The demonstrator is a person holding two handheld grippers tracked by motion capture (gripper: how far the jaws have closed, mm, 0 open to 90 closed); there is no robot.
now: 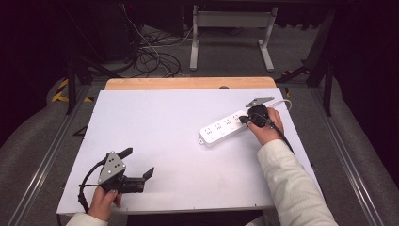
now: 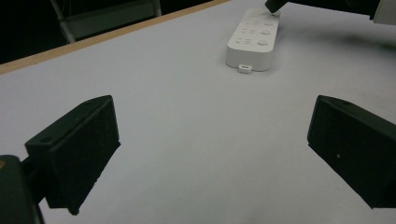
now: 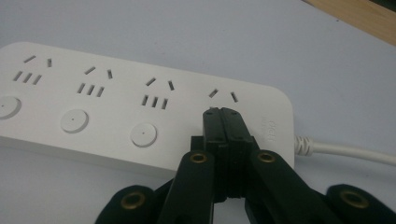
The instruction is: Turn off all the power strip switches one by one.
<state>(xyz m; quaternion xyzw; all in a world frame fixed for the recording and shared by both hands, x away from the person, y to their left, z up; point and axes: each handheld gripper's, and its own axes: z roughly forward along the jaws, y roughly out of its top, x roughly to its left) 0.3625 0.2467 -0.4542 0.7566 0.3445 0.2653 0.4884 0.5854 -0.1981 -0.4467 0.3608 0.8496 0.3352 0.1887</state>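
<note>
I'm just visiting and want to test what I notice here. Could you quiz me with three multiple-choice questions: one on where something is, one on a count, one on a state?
1. Where does the white plastic power strip lie on the white table?
A. right half
B. left front corner
C. on the floor

2. How many round buttons show beside the closed jaws in the right gripper view?
A. one
B. three
C. six

3. How do the left gripper's jaws stand?
A. wide apart
B. pressed together
C. around the strip

Answers: 1 A, it sits by the right gripper. 2 B, three white discs. 3 A, bare table shows between them.
</note>
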